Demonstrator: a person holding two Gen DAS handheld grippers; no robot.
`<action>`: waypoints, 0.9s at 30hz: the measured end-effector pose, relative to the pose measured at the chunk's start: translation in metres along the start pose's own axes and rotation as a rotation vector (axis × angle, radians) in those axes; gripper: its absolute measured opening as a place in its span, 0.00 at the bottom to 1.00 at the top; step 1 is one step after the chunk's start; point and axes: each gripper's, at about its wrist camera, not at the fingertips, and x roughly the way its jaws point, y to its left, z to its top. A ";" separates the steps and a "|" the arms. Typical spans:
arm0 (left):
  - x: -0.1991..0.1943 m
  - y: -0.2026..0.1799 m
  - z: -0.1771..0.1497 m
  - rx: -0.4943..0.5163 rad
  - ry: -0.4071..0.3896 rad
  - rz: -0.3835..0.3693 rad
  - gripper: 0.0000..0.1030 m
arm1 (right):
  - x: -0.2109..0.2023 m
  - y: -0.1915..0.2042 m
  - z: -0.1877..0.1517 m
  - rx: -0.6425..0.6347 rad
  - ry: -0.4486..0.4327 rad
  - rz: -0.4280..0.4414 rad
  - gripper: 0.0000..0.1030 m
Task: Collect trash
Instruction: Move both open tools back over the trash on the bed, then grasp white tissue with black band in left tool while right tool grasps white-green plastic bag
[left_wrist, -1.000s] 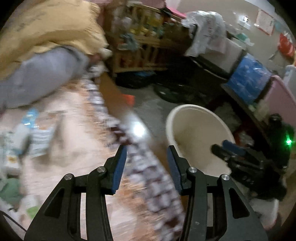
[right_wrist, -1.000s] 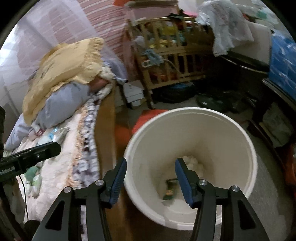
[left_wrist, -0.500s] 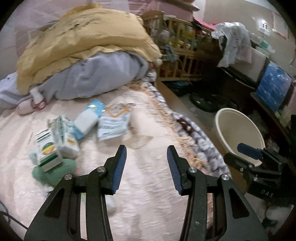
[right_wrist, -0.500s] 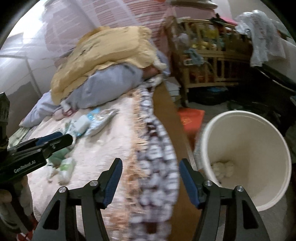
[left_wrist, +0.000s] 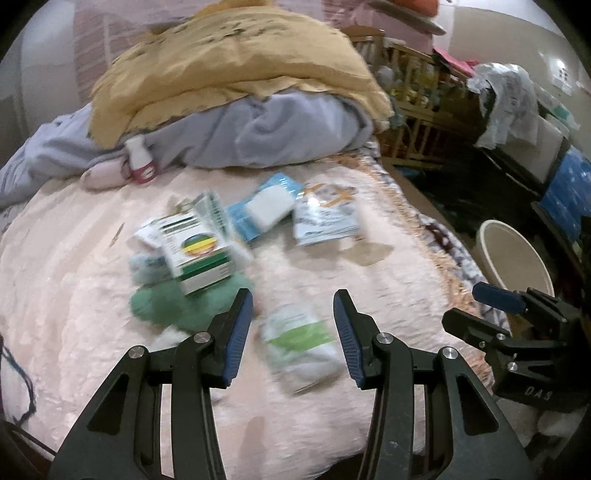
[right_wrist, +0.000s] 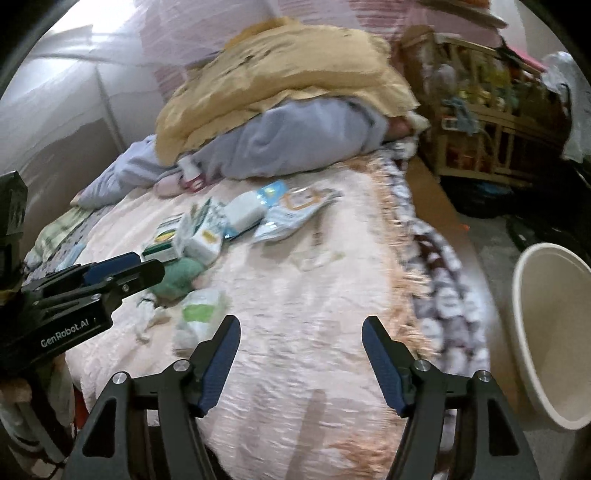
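Crumpled white-and-green wrapper (left_wrist: 301, 341), blurred, lies at twelve o'clock between the left gripper's (left_wrist: 293, 325) wide-open, empty fingers; right gripper (right_wrist: 301, 354) likewise spread, empty.

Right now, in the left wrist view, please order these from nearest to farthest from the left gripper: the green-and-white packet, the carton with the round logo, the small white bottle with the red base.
1. Green-and-white packet, between the open left gripper's fingers.
2. Carton with the round logo, ahead on the left.
3. Small white bottle with the red base, far left, against the grey bedding.
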 end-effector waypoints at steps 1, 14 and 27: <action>-0.001 0.005 -0.002 -0.008 0.003 0.005 0.42 | 0.003 0.004 0.000 -0.009 0.007 0.011 0.64; 0.000 0.104 -0.059 -0.171 0.141 0.062 0.42 | 0.070 0.063 0.003 -0.150 0.193 0.191 0.64; 0.041 0.104 -0.049 -0.273 0.166 -0.039 0.48 | 0.125 0.097 0.007 -0.256 0.285 0.191 0.43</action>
